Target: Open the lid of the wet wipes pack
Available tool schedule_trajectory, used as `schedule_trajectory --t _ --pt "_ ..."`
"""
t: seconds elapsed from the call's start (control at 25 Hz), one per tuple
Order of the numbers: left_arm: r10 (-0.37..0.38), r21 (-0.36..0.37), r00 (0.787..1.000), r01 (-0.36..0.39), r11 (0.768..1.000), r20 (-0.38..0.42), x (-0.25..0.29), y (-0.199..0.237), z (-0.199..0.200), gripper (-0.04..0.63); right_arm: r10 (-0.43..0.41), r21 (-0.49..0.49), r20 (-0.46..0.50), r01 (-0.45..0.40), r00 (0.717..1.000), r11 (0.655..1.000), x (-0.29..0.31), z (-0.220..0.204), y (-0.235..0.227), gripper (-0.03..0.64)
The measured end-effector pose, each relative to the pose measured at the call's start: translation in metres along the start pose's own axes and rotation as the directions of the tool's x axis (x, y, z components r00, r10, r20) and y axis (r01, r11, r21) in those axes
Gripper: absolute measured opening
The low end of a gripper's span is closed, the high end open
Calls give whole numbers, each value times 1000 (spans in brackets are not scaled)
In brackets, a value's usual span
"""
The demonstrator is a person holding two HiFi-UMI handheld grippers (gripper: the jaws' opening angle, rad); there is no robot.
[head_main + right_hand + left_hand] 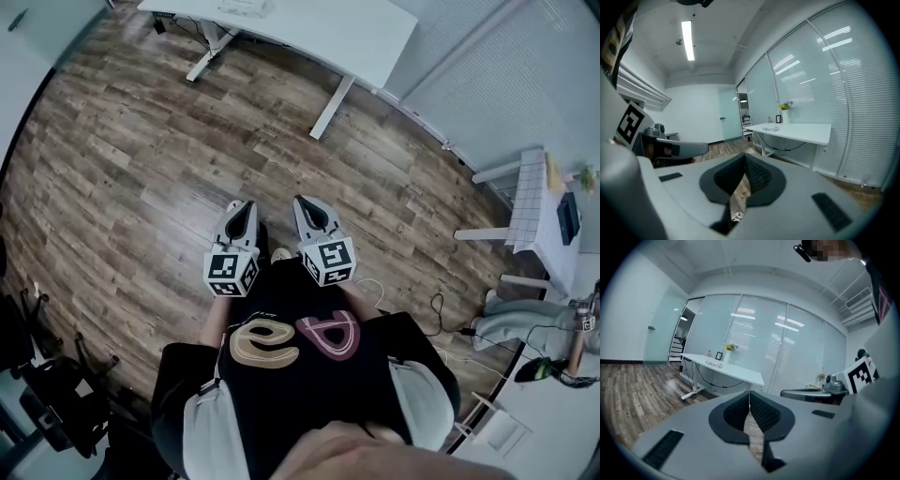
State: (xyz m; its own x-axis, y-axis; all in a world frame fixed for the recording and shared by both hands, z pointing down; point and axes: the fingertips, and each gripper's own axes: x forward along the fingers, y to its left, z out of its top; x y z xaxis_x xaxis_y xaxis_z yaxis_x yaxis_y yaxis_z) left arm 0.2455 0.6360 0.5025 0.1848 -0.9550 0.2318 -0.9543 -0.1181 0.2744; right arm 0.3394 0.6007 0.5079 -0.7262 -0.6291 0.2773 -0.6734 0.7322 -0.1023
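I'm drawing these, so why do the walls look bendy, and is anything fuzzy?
Head view: the wide lens bows the floor planks, light even. Left gripper view: dark round corners, bright reflections streak the glass, nearby floor smeared. Right gripper view: the lamp burns white, blinds curve.

Office from my feed.
I see wood floor (141, 159), a white desk (309, 28) at the far side, a small white table (534, 211) off right.

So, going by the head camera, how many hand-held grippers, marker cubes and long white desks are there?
Grippers: 2, the left gripper and the right gripper
Marker cubes: 2, the left cube and the right cube
Long white desk: 1
Total: 5
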Motion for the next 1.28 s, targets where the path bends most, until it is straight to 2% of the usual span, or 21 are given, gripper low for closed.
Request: schedule_trajectory --t 0.48,0.68,1.28 --pt "-3 -38 1000 4 999 17 50 50 22 18 -27 -22 -26 26 999 999 58 11 -23 11" --pt "-13 -57 1000 12 998 -3 84 76 34 18 -49 21 -69 51 996 999 98 16 -41 11" --pt "-57 -44 998 55 998 -33 176 150 87 18 -68 16 -101 70 993 997 211 50 -68 11"
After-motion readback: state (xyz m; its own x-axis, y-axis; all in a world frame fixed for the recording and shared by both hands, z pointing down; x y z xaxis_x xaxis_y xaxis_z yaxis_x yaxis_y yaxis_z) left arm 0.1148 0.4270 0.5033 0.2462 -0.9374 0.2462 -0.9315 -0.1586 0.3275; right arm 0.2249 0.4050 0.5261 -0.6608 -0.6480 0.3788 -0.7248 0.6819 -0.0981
